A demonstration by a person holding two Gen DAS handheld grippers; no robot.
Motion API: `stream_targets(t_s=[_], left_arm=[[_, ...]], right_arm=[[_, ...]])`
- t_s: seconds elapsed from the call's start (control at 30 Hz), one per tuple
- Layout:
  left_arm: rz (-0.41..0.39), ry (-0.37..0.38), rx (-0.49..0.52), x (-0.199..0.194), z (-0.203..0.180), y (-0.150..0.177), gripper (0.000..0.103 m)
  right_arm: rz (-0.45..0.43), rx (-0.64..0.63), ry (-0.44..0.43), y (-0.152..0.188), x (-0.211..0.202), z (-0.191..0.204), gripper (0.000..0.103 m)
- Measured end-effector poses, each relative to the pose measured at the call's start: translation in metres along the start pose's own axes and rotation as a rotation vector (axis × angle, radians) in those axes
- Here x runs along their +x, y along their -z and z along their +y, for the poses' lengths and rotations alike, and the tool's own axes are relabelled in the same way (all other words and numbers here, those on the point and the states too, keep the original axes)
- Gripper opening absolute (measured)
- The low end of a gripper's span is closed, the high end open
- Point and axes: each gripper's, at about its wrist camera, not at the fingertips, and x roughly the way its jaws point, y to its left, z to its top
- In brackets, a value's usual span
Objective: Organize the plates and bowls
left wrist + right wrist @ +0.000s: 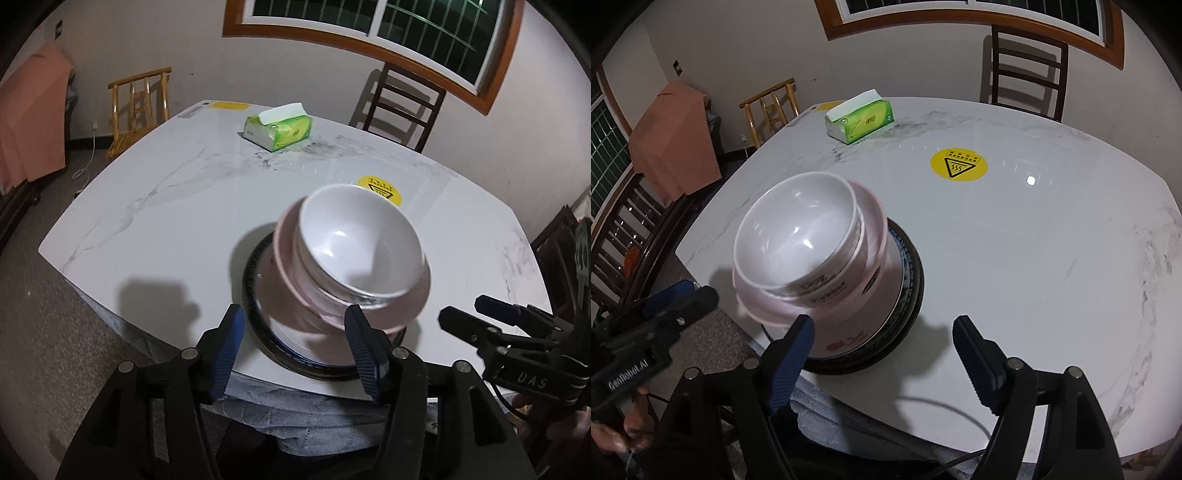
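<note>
A stack stands near the front edge of the white marble table (155,221) (1034,258): a white bowl (360,240) (798,232) nested in a pink bowl (295,284) (871,236), on white plates over a dark-rimmed plate (255,325) (912,291). My left gripper (293,328) is open, its blue pads apart at the stack's near side, nothing pressed between them. My right gripper (884,339) is open just right of the stack, its left finger (792,354) in front of the plates. Each gripper also shows in the other's view: the right gripper (476,321) and the left gripper (683,295).
A green tissue pack (279,127) (860,120) lies at the table's far side, a yellow warning sticker (384,190) (958,165) in the middle. A dark chair (402,107) (1028,70) and a bamboo chair (140,107) (770,107) stand beyond. A person's grey clothing (295,417) shows below the edge.
</note>
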Motion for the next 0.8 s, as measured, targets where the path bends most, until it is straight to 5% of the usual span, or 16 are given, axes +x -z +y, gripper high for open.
stream_targets(t_s=[0.8], left_arm=[[-0.008, -0.056, 0.002, 0.002, -0.025, 0.015, 0.063]], right_arm=[[-0.022, -0.052, 0.028, 0.022, 0.001, 0.003, 0.085]])
